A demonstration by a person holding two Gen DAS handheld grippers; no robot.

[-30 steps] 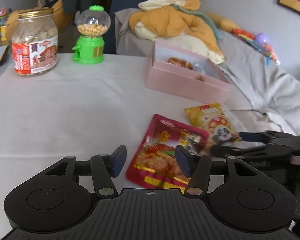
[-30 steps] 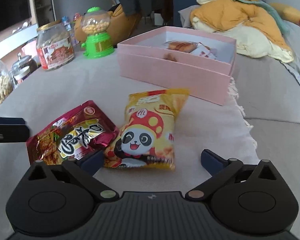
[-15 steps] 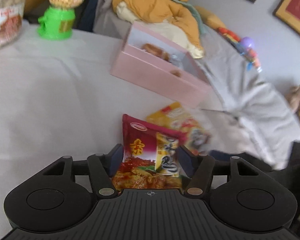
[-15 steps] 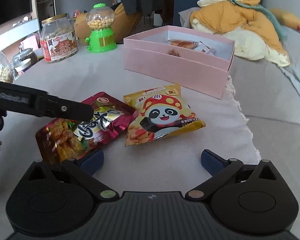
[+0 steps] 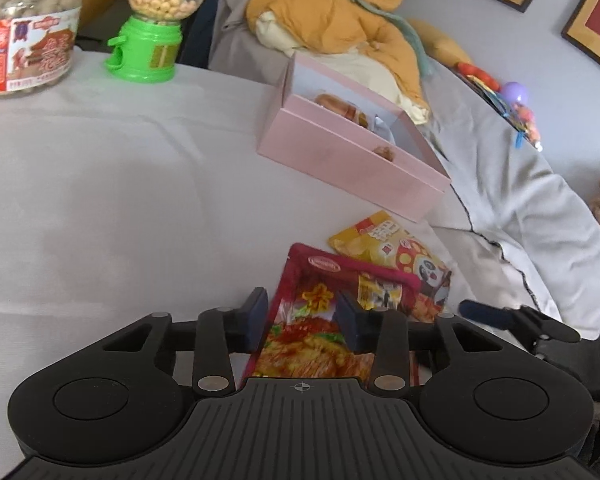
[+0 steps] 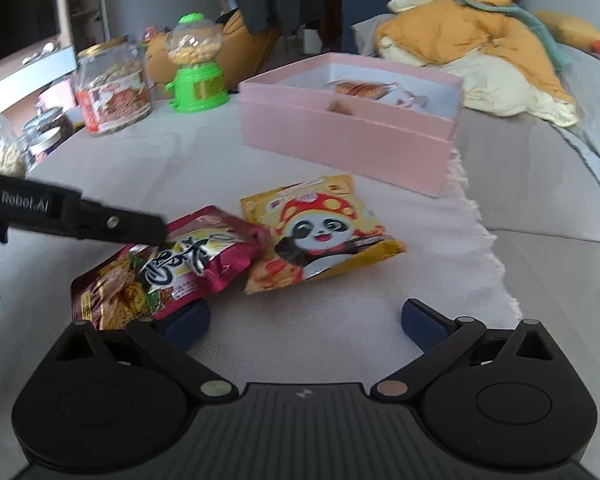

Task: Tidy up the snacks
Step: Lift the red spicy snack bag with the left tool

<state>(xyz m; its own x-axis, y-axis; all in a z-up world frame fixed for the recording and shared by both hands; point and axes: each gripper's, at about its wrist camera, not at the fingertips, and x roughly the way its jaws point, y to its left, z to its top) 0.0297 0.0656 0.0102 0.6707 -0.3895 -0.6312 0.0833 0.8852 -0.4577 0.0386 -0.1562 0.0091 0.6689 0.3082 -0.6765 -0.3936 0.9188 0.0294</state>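
The left tool (image 5: pixel 302 316) has its pads on either side of the red snack pouch (image 5: pixel 332 308), which lies on the worktop (image 5: pixel 120 184) with its far right corner overlapping the yellow panda snack bag (image 6: pixel 320 232). The jaws look closed onto the pouch, though motion blur leaves it unclear how firm the pinch is. The right tool (image 6: pixel 304 320) hangs spread wide and holds nothing, near the panda bag.

To do this step well, the pinch should sit deep on the pouch body, not only on the thin edge seal, so the foil does not slip. A straight lift first would clear the overlapped panda bag without dragging it. Then carry it far and right to the pink box (image 5: pixel 352 152), which already holds wrapped pastries (image 6: pixel 360 88), and lower it flat into a bare part.
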